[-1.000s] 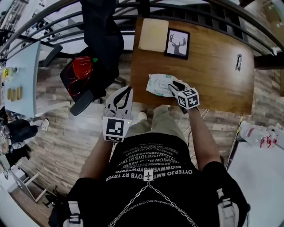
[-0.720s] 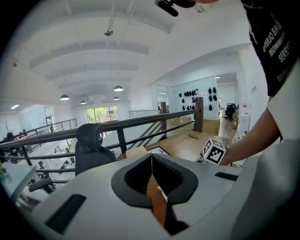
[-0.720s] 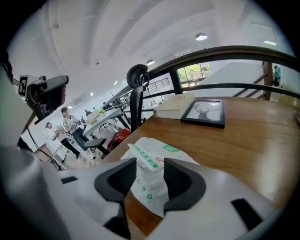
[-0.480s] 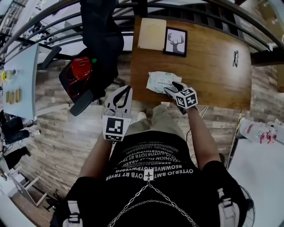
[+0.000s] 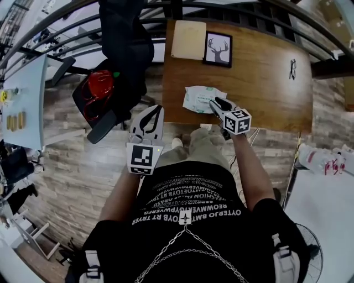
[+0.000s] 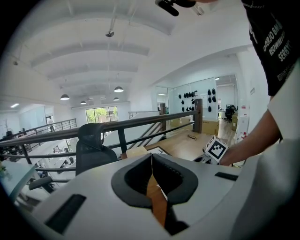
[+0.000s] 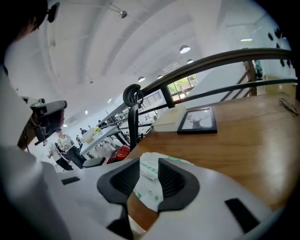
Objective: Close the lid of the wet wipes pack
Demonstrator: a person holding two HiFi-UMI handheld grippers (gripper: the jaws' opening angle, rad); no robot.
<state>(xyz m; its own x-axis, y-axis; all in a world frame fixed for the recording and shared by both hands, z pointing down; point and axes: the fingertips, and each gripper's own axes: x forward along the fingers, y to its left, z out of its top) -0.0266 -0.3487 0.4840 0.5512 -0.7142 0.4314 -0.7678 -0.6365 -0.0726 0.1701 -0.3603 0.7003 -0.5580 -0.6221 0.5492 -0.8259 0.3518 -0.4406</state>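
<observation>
The wet wipes pack (image 5: pixel 198 99), white with green print, lies flat near the front edge of the wooden table (image 5: pixel 265 94). My right gripper (image 5: pixel 217 104) is tilted down over the pack's right end. Its jaws are closing with a gap still between them. In the right gripper view the pack's top label (image 7: pixel 149 180) shows in that gap, and I cannot tell whether the pads touch it. My left gripper (image 5: pixel 159 110) hangs off the table's left front corner over the floor. Its jaws meet at the tips (image 6: pixel 151 157), with nothing in them.
A framed deer picture (image 5: pixel 218 50) and a beige board (image 5: pixel 188 40) lie at the table's far side, a small black object (image 5: pixel 292 69) at its right. A dark railing (image 5: pixel 243 16) runs behind the table. An office chair (image 5: pixel 105 119) with a black coat stands left.
The right gripper drew back a little toward the table's near edge, then came forward over the pack's right end again, slightly rolled. The left gripper has kept its place.
</observation>
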